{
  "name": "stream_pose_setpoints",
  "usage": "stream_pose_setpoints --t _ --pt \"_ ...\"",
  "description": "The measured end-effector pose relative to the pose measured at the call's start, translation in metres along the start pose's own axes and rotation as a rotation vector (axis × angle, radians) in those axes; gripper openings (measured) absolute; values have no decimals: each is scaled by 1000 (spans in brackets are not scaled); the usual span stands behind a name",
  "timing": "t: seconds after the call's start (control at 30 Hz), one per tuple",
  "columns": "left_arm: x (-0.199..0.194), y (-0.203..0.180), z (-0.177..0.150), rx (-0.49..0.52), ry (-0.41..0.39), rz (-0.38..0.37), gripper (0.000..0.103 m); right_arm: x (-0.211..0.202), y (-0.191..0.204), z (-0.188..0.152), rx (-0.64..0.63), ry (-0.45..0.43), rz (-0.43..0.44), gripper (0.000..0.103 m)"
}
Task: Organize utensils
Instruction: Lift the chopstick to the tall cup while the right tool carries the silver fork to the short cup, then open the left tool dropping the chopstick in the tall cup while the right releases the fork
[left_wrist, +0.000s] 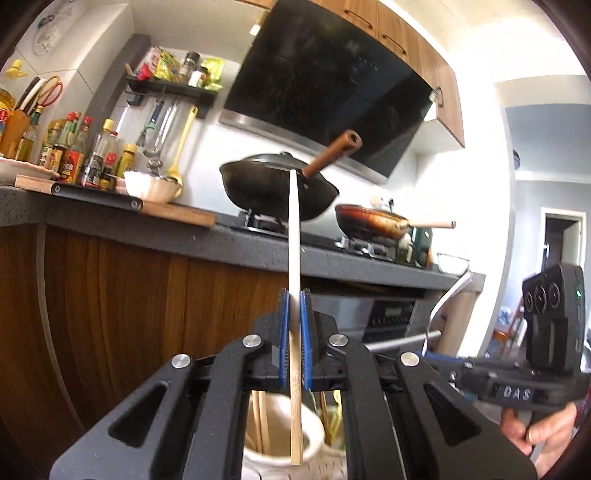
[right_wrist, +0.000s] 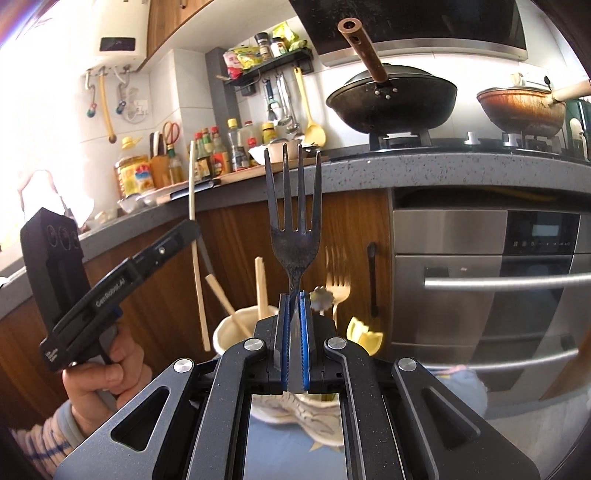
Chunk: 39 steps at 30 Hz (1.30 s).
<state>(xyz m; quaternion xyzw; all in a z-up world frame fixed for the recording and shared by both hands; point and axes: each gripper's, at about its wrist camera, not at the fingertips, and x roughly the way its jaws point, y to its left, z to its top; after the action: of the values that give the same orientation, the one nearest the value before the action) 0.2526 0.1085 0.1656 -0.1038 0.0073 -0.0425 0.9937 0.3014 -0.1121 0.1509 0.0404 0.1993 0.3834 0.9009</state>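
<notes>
Currently left gripper (left_wrist: 294, 295) fingers clamp a bamboo chopstick (left_wrist: 294, 236) at frame centre above the cream holder (left_wrist: 314, 448), right gripper (right_wrist: 294, 297) fingers clamp a dark fork (right_wrist: 293, 206) mid-frame; thin handles may pivot, slip, or clash when lowered together.

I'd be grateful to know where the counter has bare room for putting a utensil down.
Bare counter shows along the front edge before the black wok. The left end is crowded: bottles, a white bowl and a cutting board.
</notes>
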Motion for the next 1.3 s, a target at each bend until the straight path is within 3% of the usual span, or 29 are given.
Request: stream_pose_setpoints --t 0.17,0.7,1.0,1.3 --pt "19 6 -9 -24 -16 30 6 14 -4 -3 5 12 -24 6" --pt "25 -6 -70 53 151 78 6 47 -4 -34 -48 138 -97 6" --pt "31 -5 -78 68 230 112 6 64 -5 -47 -41 199 -98 6" --pt "35 -6 -78 82 248 126 6 81 -9 -50 -9 212 -92 6"
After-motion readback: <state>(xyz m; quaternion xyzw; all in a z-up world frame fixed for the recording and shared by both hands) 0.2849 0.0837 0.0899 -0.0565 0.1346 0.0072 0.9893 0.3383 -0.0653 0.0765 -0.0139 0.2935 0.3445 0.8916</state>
